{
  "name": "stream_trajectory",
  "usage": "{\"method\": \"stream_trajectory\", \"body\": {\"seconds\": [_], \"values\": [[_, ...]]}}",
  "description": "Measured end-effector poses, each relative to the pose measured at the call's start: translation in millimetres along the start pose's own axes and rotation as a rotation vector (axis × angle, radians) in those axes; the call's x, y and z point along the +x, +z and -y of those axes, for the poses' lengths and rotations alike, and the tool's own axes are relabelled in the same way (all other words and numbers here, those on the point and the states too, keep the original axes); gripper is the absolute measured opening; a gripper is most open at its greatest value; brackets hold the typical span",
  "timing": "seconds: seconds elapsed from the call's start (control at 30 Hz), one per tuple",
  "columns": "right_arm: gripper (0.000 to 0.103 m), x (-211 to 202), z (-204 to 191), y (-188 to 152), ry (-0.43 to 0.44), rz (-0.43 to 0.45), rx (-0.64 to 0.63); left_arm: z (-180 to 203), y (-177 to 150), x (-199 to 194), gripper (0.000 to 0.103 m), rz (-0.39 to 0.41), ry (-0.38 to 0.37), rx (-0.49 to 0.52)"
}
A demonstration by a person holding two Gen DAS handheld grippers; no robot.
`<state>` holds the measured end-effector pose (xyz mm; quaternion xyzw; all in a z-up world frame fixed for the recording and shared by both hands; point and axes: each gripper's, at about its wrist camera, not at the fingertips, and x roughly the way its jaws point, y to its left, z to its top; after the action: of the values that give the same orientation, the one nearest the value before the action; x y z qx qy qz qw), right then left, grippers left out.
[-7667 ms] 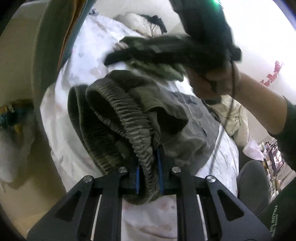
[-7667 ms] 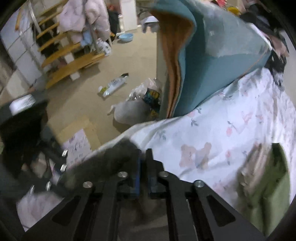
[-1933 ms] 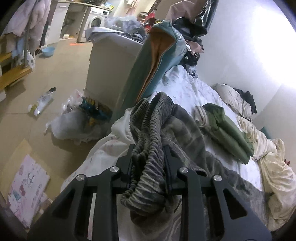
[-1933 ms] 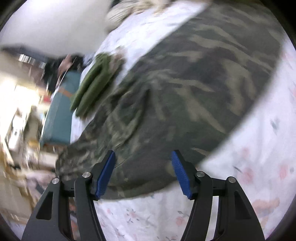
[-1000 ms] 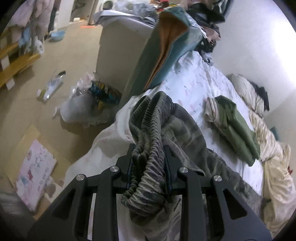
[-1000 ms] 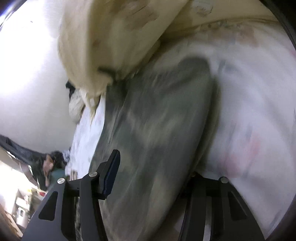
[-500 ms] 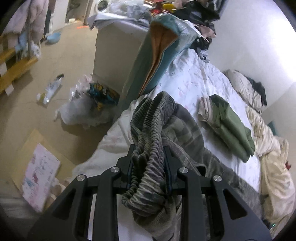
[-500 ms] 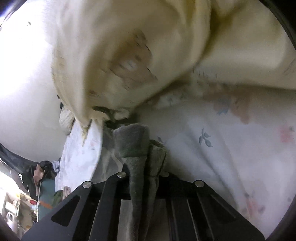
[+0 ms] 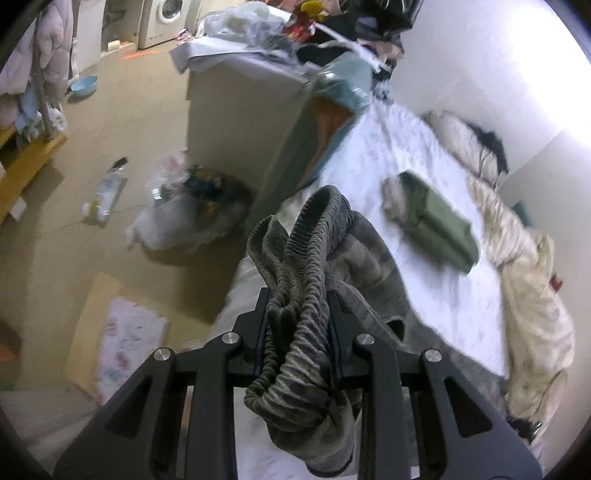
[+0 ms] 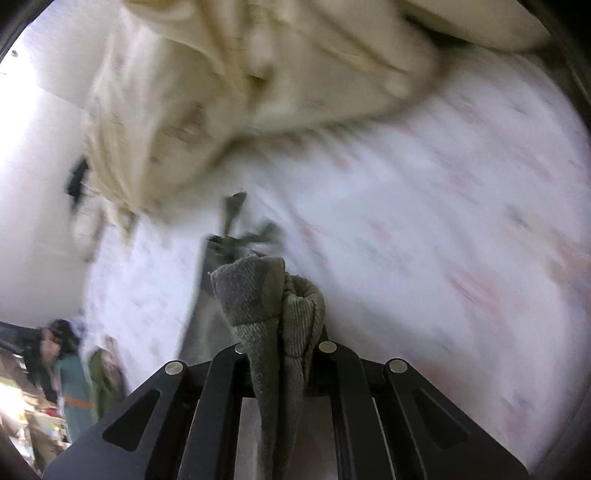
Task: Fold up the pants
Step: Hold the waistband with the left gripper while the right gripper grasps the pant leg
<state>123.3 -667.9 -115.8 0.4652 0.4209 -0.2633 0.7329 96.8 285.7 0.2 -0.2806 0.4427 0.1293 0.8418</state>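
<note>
Tongs clamped on pants cuff

Folded green garment, cream blanket, washing machine

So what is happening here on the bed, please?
A person is folding grey-green camouflage pants on a white floral bedsheet. The left tool is shut on the gathered elastic waistband; the right tool is shut on the ribbed leg cuffs. Both ends are raised off the sheet.

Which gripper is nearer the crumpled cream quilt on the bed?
Right. The right gripper, shut on the camouflage pants' cuffs, hangs just below the cream quilt. The left gripper, clamping the elastic waistband, is across the bed.
</note>
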Motion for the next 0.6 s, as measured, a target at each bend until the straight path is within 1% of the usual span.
{"method": "stream_trajectory", "body": {"seconds": [0.1, 0.2, 0.23, 0.27, 0.3, 0.33, 0.4, 0.43, 0.47, 0.5, 0.57, 0.6], "values": [[0.005, -8, 28, -25, -0.108, -0.067, 0.081, -22, -10, -10, 0.023, -0.034, 0.037, 0.043], [0.005, 1, 36, -31, -0.172, -0.068, 0.048, -26, -26, 9, 0.023, -0.097, 0.081, 0.118], [0.006, 7, 34, -33, -0.204, -0.071, 0.037, -25, -32, 17, 0.023, -0.102, 0.107, 0.133], [0.008, 14, 29, -35, -0.258, -0.079, 0.017, -24, -35, 23, 0.023, -0.105, 0.128, 0.147], [0.011, 18, 26, -39, -0.308, -0.079, 0.001, -22, -37, 30, 0.023, -0.105, 0.154, 0.172], [0.024, 20, 26, -42, -0.349, -0.077, -0.005, -21, -38, 32, 0.023, -0.102, 0.164, 0.179], [0.043, 20, 22, -41, -0.427, -0.071, -0.03, -20, -38, 31, 0.023, -0.093, 0.161, 0.186], [0.05, 19, 20, -40, -0.464, -0.058, -0.059, -21, -38, 29, 0.024, -0.092, 0.153, 0.18], [0.053, 15, 16, -38, -0.52, -0.031, -0.101, -21, -38, 28, 0.024, -0.092, 0.148, 0.173], [0.056, 7, 10, -37, -0.609, 0.022, -0.154, -23, -38, 28, 0.024, -0.095, 0.147, 0.163], [0.056, -7, -3, -37, -0.727, 0.114, -0.217, -24, -36, 28, 0.024, -0.095, 0.139, 0.138], [0.057, -17, -13, -38, -0.764, 0.167, -0.245, -23, -36, 27, 0.024, -0.09, 0.141, 0.139]]}}
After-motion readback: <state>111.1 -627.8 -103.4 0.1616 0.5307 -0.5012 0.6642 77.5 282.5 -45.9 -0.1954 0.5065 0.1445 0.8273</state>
